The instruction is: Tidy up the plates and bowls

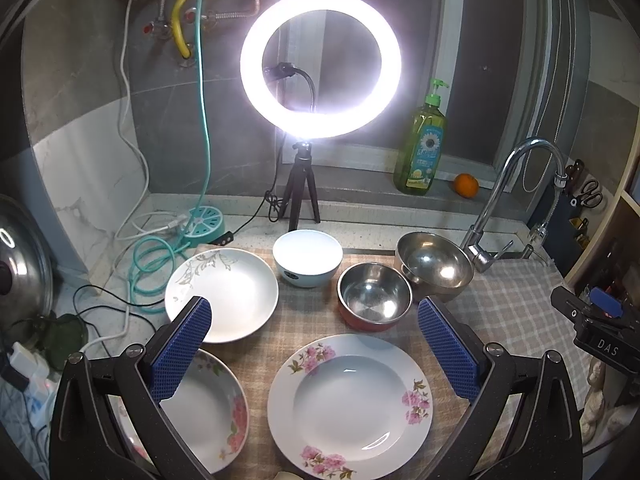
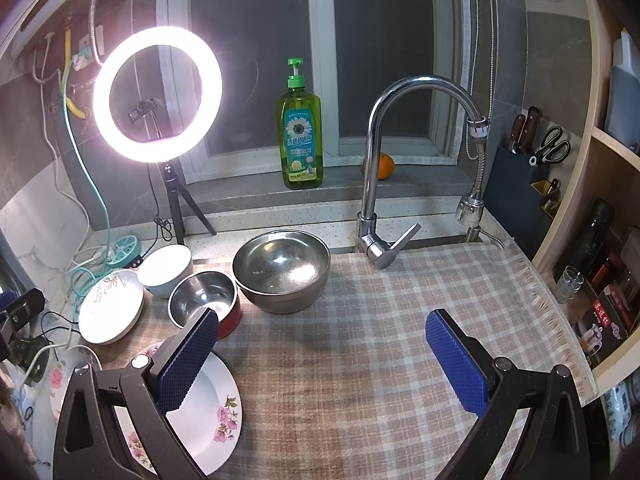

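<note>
Nothing gathered yet, by the look of it: three plates and three bowls spread singly over the checked cloth [image 2: 380, 320], none stacked. Opening step, then — choosing a first piece and closing in.

Left gripper [image 1: 316, 344] spread wide, empty, hovering above the dishes. Right gripper [image 2: 322, 356] likewise spread wide and empty, over bare cloth to the right of the dishes.

Directly below and between the left jaws: pink-flowered plate [image 1: 350, 404], lying flat, not touched. Under the left-hand finger, a second pink-flowered plate [image 1: 212, 408], partly hidden by it. Beyond that, leaf-patterned plate [image 1: 222, 294], its near rim behind the fingertip in view; contact cannot be told. Further back, white bowl [image 1: 308, 258], then red-sided steel bowl [image 1: 374, 298] just beside the large steel bowl [image 1: 434, 266], whether touching cannot be told. Faucet [image 2: 374, 184] right behind the large bowl.

Likely next: dropping over a plate rim and pinching it edge-on, one pad above and one beneath, since a flat plate offers no other purchase. Glazed ceramic probably slippery; a firm bite well onto the rim called for. Plates onto plates, small bowls into the large one, seemingly.
</note>
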Tool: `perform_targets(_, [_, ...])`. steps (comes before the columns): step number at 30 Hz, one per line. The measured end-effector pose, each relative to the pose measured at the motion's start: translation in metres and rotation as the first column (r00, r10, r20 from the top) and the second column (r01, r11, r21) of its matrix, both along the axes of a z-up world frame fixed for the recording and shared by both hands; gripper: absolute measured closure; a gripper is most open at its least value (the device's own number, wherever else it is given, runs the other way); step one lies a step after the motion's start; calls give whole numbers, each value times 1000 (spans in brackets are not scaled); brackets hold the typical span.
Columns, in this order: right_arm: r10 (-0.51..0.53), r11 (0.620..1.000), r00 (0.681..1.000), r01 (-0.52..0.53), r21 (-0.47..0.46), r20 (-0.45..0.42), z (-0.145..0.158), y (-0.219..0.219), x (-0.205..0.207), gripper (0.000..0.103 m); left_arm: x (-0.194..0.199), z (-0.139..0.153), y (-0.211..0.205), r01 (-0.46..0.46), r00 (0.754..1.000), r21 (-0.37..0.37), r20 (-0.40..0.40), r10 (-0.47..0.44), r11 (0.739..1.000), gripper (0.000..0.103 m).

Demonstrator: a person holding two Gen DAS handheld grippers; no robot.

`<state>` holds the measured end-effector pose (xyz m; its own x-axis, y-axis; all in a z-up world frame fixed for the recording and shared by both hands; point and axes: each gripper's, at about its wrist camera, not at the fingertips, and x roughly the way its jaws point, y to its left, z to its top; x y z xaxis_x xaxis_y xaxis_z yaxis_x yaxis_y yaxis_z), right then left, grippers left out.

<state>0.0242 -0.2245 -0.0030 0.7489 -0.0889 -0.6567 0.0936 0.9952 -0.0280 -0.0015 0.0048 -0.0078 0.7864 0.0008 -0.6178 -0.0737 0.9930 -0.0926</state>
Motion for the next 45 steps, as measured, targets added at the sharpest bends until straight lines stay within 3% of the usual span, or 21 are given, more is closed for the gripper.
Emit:
perform_targets(17, [45,999,999,-45,5,9,-7,6,4,1,1,-20,22,-41,996,-35,-83,38,999,1])
perform_targets(28, [118,992,987,-111,61,-113,-45,6,15,1,-3,-56,39,-47,975,-66,-220,31,997,7])
perform_targets(33, [162,983,969,-141,121,-187,-71,8,18,2,5,-70,37,6,962,-66,-272,-24,998,19])
perform_targets(36, [182,975,954,-144,170,-237,-87,8,22,15,12,-80,35,49,950,-68,-306,-67,997,26])
perform_targets(38, [193,969,943,-140,202,-271,-97,8,24,29,18,-90,34,84,935,-73,-339,-104,994,38])
perform_targets(45, [236,939,908,-122,320,-347,-131,12,29,50,40,-114,36,153,883,-147,-425,-202,977,58])
